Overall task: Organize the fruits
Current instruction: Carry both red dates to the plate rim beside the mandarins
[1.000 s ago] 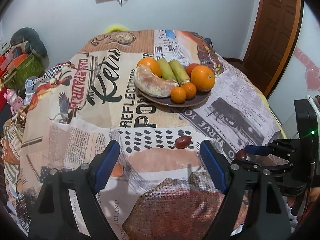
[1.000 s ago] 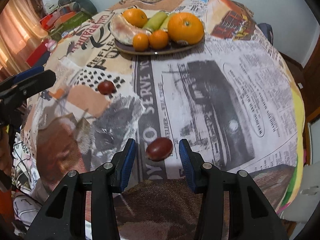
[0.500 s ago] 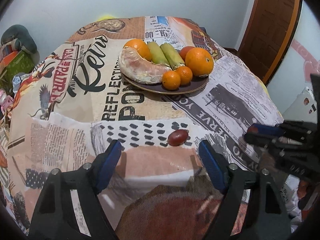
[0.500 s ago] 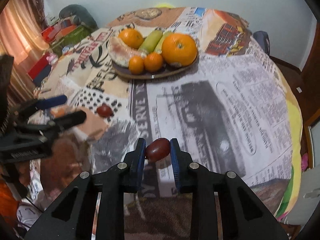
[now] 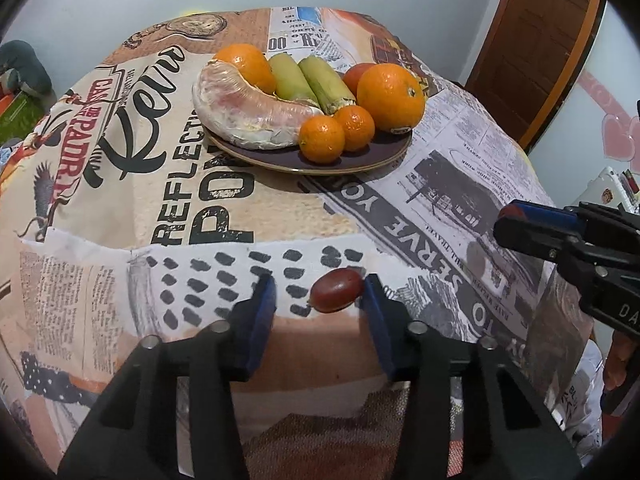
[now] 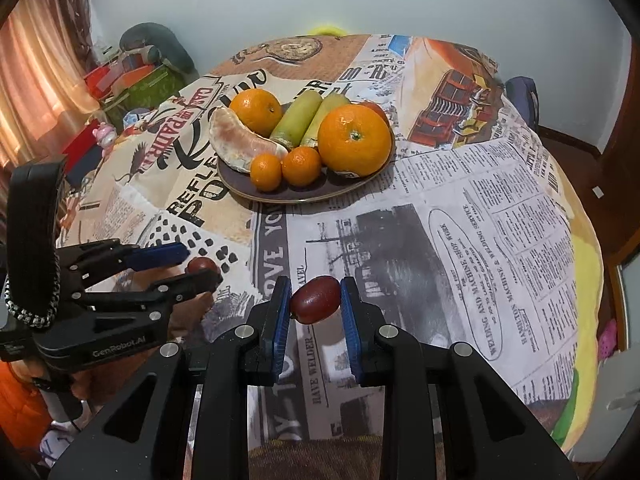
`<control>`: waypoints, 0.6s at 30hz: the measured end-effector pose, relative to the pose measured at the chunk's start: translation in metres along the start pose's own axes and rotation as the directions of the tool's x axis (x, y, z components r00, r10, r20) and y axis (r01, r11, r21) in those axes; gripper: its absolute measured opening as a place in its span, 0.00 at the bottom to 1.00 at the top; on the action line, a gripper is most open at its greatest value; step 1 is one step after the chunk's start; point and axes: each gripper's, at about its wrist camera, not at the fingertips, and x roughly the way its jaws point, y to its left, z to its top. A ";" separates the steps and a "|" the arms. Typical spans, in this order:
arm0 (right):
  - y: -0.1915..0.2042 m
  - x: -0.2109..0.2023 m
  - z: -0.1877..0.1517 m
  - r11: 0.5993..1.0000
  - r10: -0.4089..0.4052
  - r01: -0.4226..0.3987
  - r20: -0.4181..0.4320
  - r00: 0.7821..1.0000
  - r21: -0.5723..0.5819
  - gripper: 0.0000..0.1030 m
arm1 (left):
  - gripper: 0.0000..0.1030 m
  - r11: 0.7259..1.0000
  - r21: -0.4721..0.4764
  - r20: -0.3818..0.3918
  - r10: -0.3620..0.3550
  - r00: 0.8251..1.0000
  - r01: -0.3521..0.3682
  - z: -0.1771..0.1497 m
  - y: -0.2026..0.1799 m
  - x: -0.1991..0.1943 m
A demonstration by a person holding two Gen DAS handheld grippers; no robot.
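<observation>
- Between the left tongs point(image 5: 320, 300), low on the tabletop point(image 5: 460, 200), lies a small dark red fruit point(image 5: 337, 290); call it the near red fruit.
- Its long axis runs across the gap, from one blue pad toward the other, so it is being taken end to end and not across its narrow waist.
- It sits off-centre: its right end touches or almost touches the right pad, while a clear gap stands between its left end and the left pad point(image 5: 262, 320).
- The jaws of the left tongs have just been closing around it, but both pads do not yet press on it, so I judge it not yet gripped.
- The right tongs point(image 6: 315, 312) are clamped on a second red fruit point(image 6: 315, 299), also end to end; it seems to be lifted just clear of the cloth, though the fisheye view makes that hard to be sure of.
- The plate point(image 5: 360, 160), already loaded with oranges, small mandarins and green stalks, lies straight ahead of both tongs, farther up the tabletop.
- From the right tongs the plate lies ahead and a little to the left; free room shows at its near rim point(image 6: 312, 196), in front of the mandarins.
- The right hand, already carrying, looks the readier to go to the plate first.
</observation>
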 end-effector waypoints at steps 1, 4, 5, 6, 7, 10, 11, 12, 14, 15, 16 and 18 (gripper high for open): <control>0.000 0.000 0.001 1.000 0.001 -0.001 0.002 1.000 -0.001 0.22 | 0.31 1.000 -0.004 0.000 -0.014 1.000 0.014 0.000 0.001 0.000; 0.002 0.000 0.003 1.000 0.002 -0.002 0.008 1.000 -0.006 0.22 | 0.25 0.999 -0.002 0.002 -0.038 0.999 0.038 0.001 0.000 -0.001; 0.002 0.000 0.004 1.000 0.003 -0.003 0.010 1.000 -0.006 0.22 | 0.25 0.999 0.004 0.005 -0.035 0.999 0.035 0.001 -0.002 -0.001; 0.002 0.000 0.006 1.000 0.003 -0.003 0.014 1.000 -0.007 0.22 | 0.25 0.999 0.006 0.007 -0.033 0.999 0.033 0.001 -0.002 -0.002; 0.003 0.000 0.007 1.000 0.003 -0.003 0.017 1.000 -0.008 0.22 | 0.25 0.999 0.006 0.008 -0.033 0.999 0.033 0.001 -0.002 -0.002; 0.004 -0.002 0.011 1.000 0.004 -0.004 0.029 1.000 -0.012 0.22 | 0.25 1.000 -0.002 0.022 -0.027 0.999 0.027 0.004 0.000 -0.006; 0.004 -0.003 0.013 1.000 0.004 -0.003 0.033 0.999 -0.014 0.22 | 0.25 1.000 -0.004 0.026 -0.025 0.999 0.025 0.005 0.002 -0.008; 0.005 -0.003 0.014 1.000 0.003 -0.003 0.039 0.999 -0.016 0.22 | 0.25 1.000 -0.009 0.035 -0.021 0.999 0.022 0.007 0.004 -0.011; 0.006 -0.005 0.019 1.000 0.002 -0.001 0.050 0.999 -0.020 0.22 | 0.25 1.000 -0.018 0.055 -0.011 0.998 0.012 0.012 0.008 -0.017; 0.006 -0.006 0.021 1.000 0.002 -0.001 0.057 0.998 -0.021 0.22 | 0.25 1.000 -0.022 0.063 -0.007 0.998 0.008 0.014 0.010 -0.019; 0.006 -0.006 0.024 1.000 0.004 -0.002 0.063 0.998 -0.021 0.22 | 0.25 1.000 -0.027 0.078 -0.002 0.997 0.004 0.017 0.013 -0.023; 0.007 -0.007 0.029 1.000 0.005 -0.004 0.075 0.997 -0.023 0.22 | 0.25 0.999 -0.032 0.098 0.004 0.995 -0.001 0.023 0.016 -0.029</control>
